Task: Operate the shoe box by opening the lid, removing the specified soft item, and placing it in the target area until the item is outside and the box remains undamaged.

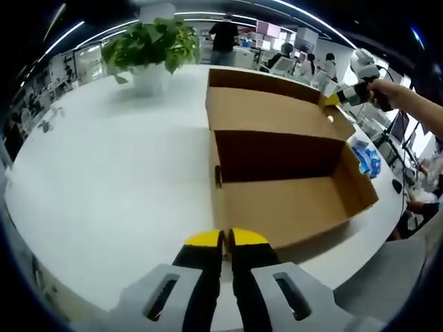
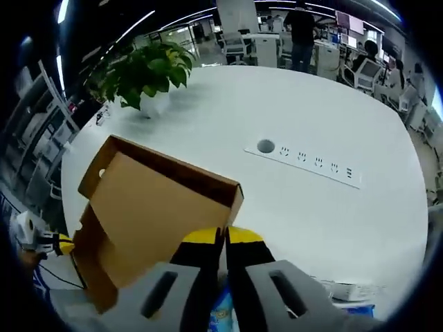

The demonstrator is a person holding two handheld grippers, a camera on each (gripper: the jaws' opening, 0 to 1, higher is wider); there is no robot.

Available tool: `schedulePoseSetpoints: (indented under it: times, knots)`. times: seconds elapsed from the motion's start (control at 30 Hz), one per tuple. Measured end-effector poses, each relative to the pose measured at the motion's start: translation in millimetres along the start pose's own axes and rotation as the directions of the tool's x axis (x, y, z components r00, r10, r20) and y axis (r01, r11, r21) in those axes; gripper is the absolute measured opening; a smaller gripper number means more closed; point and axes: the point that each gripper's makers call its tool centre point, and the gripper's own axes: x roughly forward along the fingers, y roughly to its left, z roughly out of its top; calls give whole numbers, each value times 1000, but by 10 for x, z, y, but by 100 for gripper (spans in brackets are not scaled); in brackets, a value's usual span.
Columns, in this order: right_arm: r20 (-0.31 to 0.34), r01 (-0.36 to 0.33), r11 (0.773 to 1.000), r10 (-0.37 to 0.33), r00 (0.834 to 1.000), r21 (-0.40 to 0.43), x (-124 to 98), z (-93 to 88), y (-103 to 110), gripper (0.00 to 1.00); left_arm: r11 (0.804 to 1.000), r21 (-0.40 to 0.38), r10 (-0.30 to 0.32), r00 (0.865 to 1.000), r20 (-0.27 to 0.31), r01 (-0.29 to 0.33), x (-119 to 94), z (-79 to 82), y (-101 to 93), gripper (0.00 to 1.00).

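A brown cardboard shoe box (image 1: 291,207) stands open on the white table (image 1: 118,180), and its inside shows bare cardboard. Its lid (image 1: 270,111) is folded back. My left gripper (image 1: 225,238) is shut, its yellow tips at the box's near corner. My right gripper (image 1: 340,95), held by a hand, sits at the lid's far corner. In the right gripper view, my right gripper (image 2: 223,236) is shut on the edge of the lid (image 2: 152,207). A blue and white soft packet (image 1: 365,158) lies on the table beside the box, also seen as the packet (image 2: 223,315) below my right jaws.
A potted plant (image 1: 154,48) stands at the far side of the table. A socket strip (image 2: 315,164) and a round cable hole (image 2: 266,146) are set into the tabletop. The table edge (image 1: 387,228) runs close by the box. People and desks fill the background.
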Motion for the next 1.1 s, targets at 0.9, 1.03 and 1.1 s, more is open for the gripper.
schedulePoseSetpoints:
  times: [0.9,1.03,1.1]
  knots:
    - [263,18,998,0,965,-65,-839,-130,447,0,1000,0,-2,1000,21,2,-29,5,1,1]
    - [292,36,995,-6,956,-97,-915,-191,511,0,1000,-1,-2,1000,27,2,-35,5,1,1]
    - [314,54,991,-14,949,-119,-956,-228,548,0,1000,-8,-6,999,33,6,-41,4,2,1]
